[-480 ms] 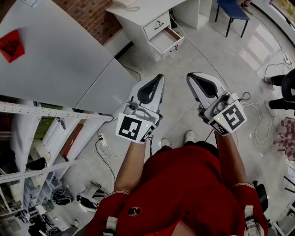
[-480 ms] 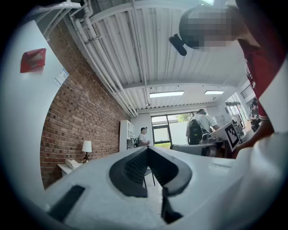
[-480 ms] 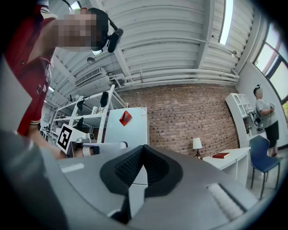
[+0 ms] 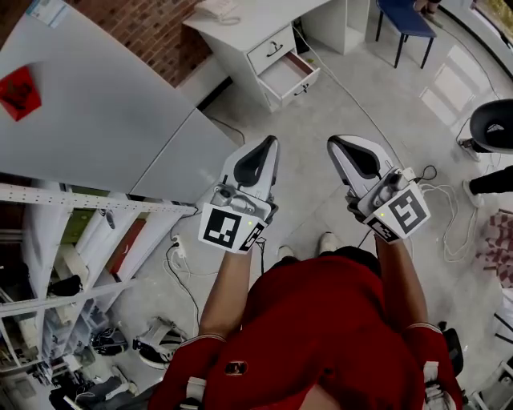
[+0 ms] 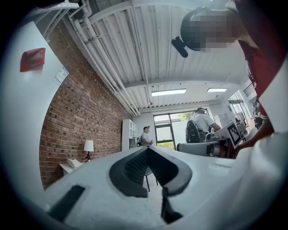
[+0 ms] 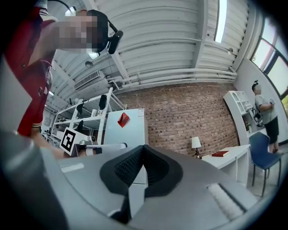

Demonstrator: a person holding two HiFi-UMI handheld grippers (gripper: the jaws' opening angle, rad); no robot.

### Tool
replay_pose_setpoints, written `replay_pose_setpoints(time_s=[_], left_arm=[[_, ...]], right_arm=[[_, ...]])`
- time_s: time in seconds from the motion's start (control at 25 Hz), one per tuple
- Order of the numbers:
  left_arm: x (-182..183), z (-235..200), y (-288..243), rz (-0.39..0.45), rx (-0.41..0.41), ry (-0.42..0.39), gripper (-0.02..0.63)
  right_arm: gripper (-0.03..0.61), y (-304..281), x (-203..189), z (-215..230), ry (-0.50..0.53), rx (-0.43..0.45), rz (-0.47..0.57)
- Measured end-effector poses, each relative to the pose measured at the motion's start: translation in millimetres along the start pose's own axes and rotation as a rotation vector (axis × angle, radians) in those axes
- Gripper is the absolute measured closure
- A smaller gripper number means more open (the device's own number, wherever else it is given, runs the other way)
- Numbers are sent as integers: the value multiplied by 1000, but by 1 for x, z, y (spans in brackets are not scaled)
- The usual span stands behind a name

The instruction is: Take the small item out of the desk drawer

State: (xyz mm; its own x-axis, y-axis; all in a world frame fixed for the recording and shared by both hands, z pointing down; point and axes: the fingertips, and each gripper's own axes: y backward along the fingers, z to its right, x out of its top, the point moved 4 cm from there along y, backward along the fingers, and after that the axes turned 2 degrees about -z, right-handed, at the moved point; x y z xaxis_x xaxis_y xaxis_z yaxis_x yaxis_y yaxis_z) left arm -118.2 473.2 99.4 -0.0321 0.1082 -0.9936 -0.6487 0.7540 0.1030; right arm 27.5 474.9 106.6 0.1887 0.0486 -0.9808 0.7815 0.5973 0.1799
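The white desk stands far ahead against the brick wall. Its lower drawer is pulled open; I make out no small item inside from here. The upper drawer is closed. My left gripper and right gripper are held side by side in front of me over the floor, well short of the desk. Both are shut with nothing between the pads. In the left gripper view the left gripper points at the room; in the right gripper view the right gripper points at the brick wall and desk.
A large grey cabinet with a red sticker fills the left. Metal shelving stands below it. A blue chair is beside the desk and a black chair at the right. Cables trail over the floor.
Both grippers sit slightly lower in the head view, still shut. The black chair at the right has come further into view.
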Motion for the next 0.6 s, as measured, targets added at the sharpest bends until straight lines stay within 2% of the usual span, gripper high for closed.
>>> replay_pose_setpoints(time_s=[0.28, 0.6], left_arm=[[-11, 9, -36, -7, 46, -25, 614], [-32, 4, -61, -65, 92, -37, 614]], right_arm=[[571, 25, 3, 43, 21, -1, -7], [571, 27, -13, 85, -11, 4, -18]])
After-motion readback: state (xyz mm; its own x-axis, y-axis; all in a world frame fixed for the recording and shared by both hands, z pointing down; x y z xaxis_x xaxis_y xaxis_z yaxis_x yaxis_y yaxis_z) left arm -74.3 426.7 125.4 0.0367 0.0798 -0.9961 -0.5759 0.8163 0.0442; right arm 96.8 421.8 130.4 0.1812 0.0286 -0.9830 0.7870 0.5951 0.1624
